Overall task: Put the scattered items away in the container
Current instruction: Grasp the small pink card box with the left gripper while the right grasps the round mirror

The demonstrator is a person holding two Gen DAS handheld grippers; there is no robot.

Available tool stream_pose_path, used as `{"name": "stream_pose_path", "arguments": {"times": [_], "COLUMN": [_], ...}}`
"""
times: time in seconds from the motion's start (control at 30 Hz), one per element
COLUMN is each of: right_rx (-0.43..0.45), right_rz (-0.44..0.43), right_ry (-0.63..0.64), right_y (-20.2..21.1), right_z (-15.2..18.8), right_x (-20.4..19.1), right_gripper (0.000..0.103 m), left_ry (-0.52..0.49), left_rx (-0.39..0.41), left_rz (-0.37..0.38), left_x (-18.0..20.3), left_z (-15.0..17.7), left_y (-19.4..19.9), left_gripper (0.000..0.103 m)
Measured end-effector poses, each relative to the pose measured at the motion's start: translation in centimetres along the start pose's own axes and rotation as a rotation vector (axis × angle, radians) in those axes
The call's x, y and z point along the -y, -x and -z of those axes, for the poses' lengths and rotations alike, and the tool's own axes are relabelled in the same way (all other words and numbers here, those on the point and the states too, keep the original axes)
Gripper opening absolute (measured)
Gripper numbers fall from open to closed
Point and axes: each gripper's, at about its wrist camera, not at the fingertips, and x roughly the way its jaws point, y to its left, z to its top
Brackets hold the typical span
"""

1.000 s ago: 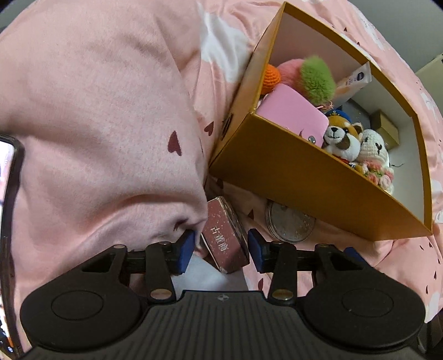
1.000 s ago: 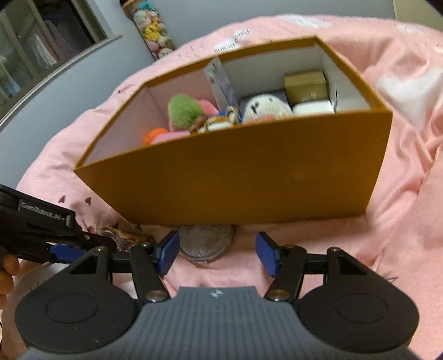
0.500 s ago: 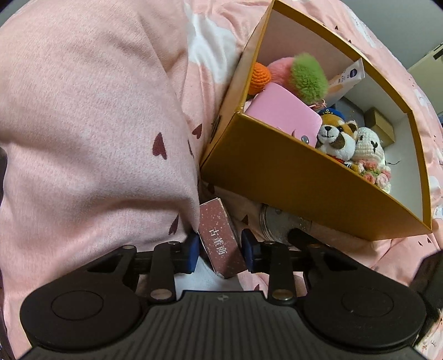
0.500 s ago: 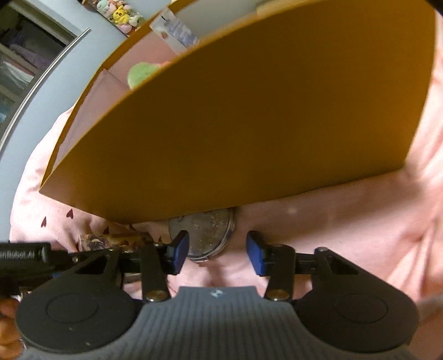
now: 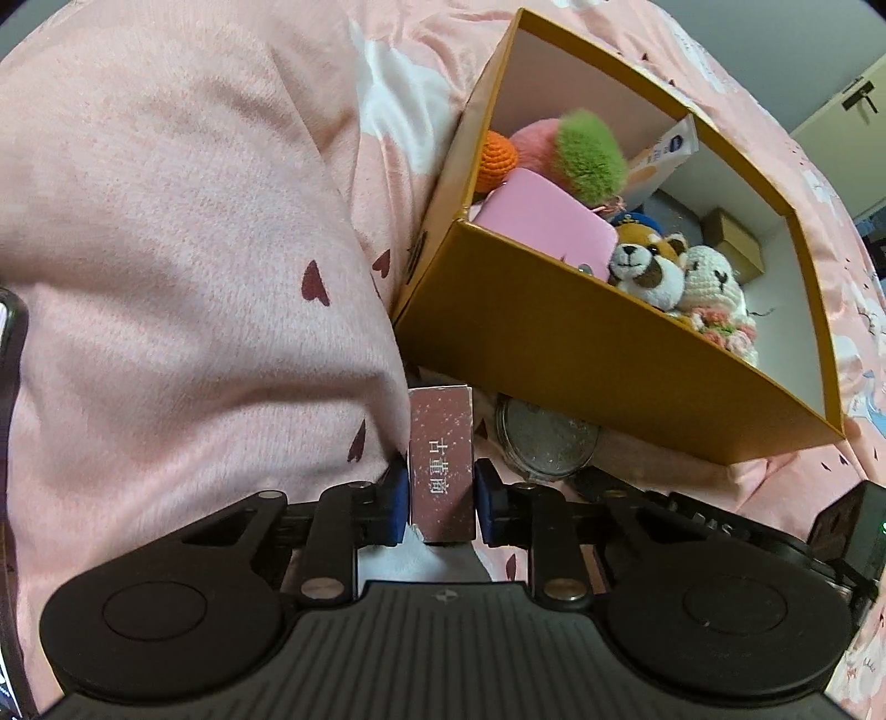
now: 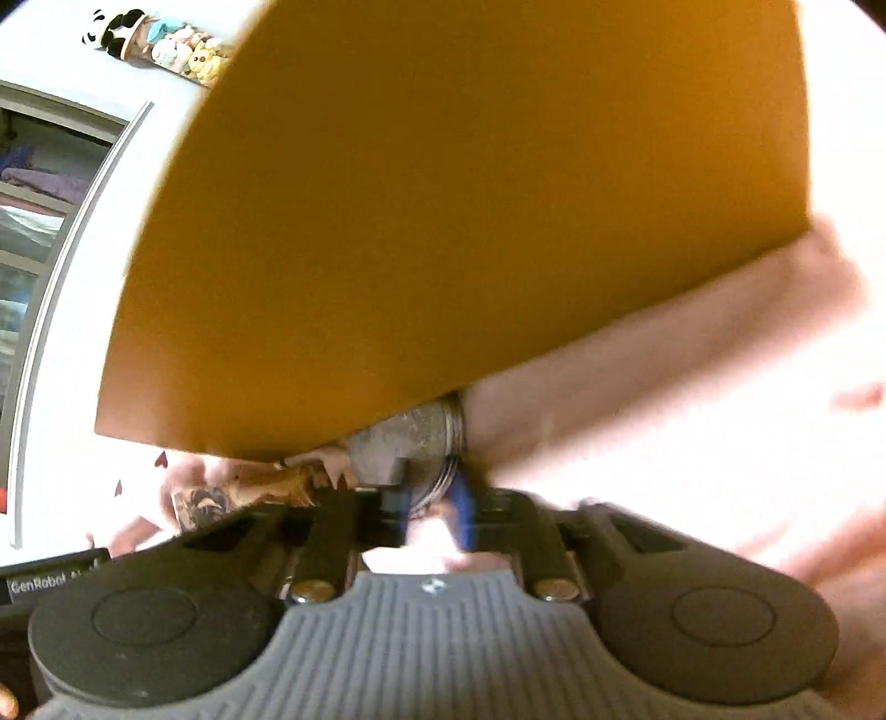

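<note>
Your left claw (image 5: 441, 501) is closing on the small maroon carton (image 5: 441, 459), pads at both sides, just below the orange box's (image 5: 554, 354) near wall. Your right claw (image 6: 429, 501) is pinched on the round silver tin (image 6: 412, 443) wedged under that box, ready to draw it out.

Bedroom in a home. Soft pink duvet (image 5: 166, 232) with small dark hearts and white patches covers the whole surface, bunched in folds. Orange cardboard box (image 5: 581, 354) on it holds plush toys (image 5: 648, 266). Row of small plush figures (image 6: 166, 47) hangs on a pale wall; window frame (image 6: 66, 221) beside it
</note>
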Motion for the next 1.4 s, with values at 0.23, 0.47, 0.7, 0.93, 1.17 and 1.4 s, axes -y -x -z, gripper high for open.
{"name": "stream_pose_path", "arguments": {"times": [0.23,0.47,0.7,0.93,1.17,1.4], "right_rx": [0.038,0.024,-0.009,0.009,0.018,-0.021], "right_rz": [-0.010,-0.009,-0.021,-0.019,-0.034,-0.029], "right_ry": [0.036,-0.039,-0.102,-0.044,-0.054,-0.072], "right_y": [3.0,0.8,-1.5,-2.3,-1.4,1.3], "right_z": [1.8,-0.1,-0.3,0.8,2.1,4.1], "right_x": [-0.7,-0.2,0.8,-0.7,-1.3,-1.5], "right_gripper": [0.007,0.039,0.038,0.040,0.025,0.020], "left_ry": [-0.064,-0.061,-0.050,-0.053,-0.059,-0.069], "left_rx": [0.041,0.041,0.024,0.021,0.027,0.038], "left_rz": [0.004,0.003,0.006,0.003,0.007,0.031], "left_x": [1.0,0.7,0.4,0.5,0.4,0.2], "left_z": [0.7,0.7,0.3,0.3,0.4,0.7], "left_y": [0.8,0.6,0.0,-0.3,-0.1,0.9], "left_gripper": [0.027,0.027,0.027,0.027,0.027,0.027]}}
